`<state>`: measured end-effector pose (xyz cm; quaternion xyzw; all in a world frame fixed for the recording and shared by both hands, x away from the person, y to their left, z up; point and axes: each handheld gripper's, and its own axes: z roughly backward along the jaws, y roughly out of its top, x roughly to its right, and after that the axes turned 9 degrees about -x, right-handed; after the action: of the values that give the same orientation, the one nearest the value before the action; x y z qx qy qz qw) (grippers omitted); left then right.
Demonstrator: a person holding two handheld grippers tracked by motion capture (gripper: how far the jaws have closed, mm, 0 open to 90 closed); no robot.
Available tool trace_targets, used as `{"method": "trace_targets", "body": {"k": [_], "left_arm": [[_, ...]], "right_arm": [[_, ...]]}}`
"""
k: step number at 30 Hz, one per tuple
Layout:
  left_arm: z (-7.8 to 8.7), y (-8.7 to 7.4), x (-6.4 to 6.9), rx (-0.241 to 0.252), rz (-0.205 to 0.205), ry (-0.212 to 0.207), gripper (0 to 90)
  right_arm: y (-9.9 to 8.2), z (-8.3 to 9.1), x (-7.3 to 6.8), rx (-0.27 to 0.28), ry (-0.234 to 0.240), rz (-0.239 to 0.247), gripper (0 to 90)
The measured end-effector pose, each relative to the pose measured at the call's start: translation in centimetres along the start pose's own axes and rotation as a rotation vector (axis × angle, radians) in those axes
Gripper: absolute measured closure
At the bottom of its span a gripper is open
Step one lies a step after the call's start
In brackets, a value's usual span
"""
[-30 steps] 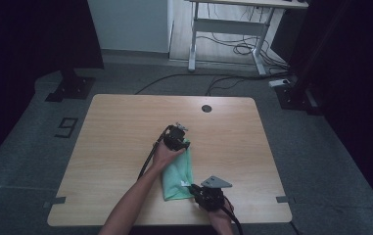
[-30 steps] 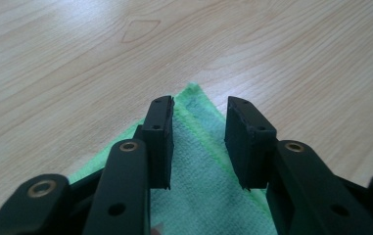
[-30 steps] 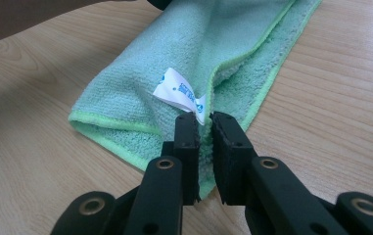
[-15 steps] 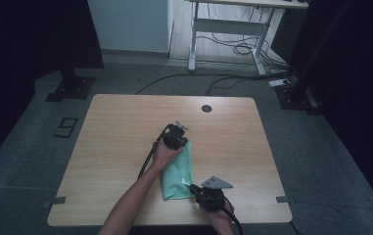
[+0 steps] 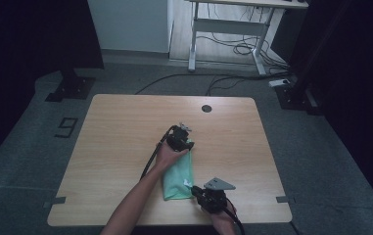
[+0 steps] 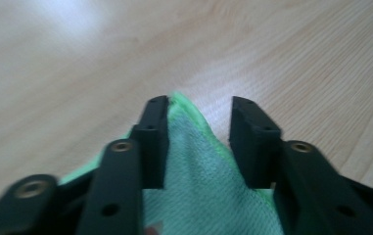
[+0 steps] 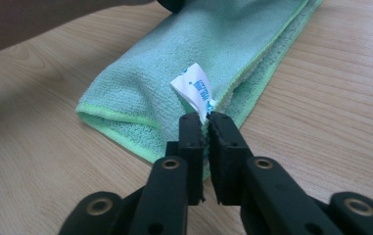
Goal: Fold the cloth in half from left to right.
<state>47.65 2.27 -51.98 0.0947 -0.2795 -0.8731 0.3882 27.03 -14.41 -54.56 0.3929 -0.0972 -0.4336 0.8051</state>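
We find the right tongs [image 7: 204, 120] clamped on the cloth [image 7: 233, 44]'s near edge by its tag [image 7: 195, 88], and the left tongs [image 6: 198, 110], having just been opening, apart over its far corner; folding is in hand, and the left must regrip next.

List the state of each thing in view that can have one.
Green cloth: folded, lying flat on the table.
White care tag: sticking up beside the right jaws.
Left gripper: jaws just opening, cloth corner between them.
Right gripper: pinching the cloth's edge.
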Motion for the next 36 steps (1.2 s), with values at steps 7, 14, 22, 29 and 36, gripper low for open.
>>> {"method": "trace_targets", "body": {"k": [7, 14, 22, 29, 36], "left_arm": [[2.4, -1.4, -1.6, -0.018, -0.009, 0.011, 53.5], [1.7, -3.4, -3.1, -0.080, 0.027, 0.014, 57.0], [1.4, -3.7, -2.9, -0.085, 0.012, 0.026, 57.6], [1.4, -4.0, -3.2, -0.071, 0.030, 0.010, 58.0], [1.4, -3.9, -3.1, -0.079, 0.031, 0.015, 58.2]], "right_arm": [[-0.1, 0.3, 0.0, 0.000, -0.021, 0.002, 76.3], [-0.3, 0.2, -0.1, -0.027, -0.056, 0.003, 68.1], [1.2, 1.7, -1.5, 0.064, -0.077, 0.039, 59.7], [2.8, -0.1, -4.4, 0.046, 0.062, 0.140, 59.6], [3.1, -3.8, -5.7, -0.052, 0.105, 0.183, 56.9]]}}
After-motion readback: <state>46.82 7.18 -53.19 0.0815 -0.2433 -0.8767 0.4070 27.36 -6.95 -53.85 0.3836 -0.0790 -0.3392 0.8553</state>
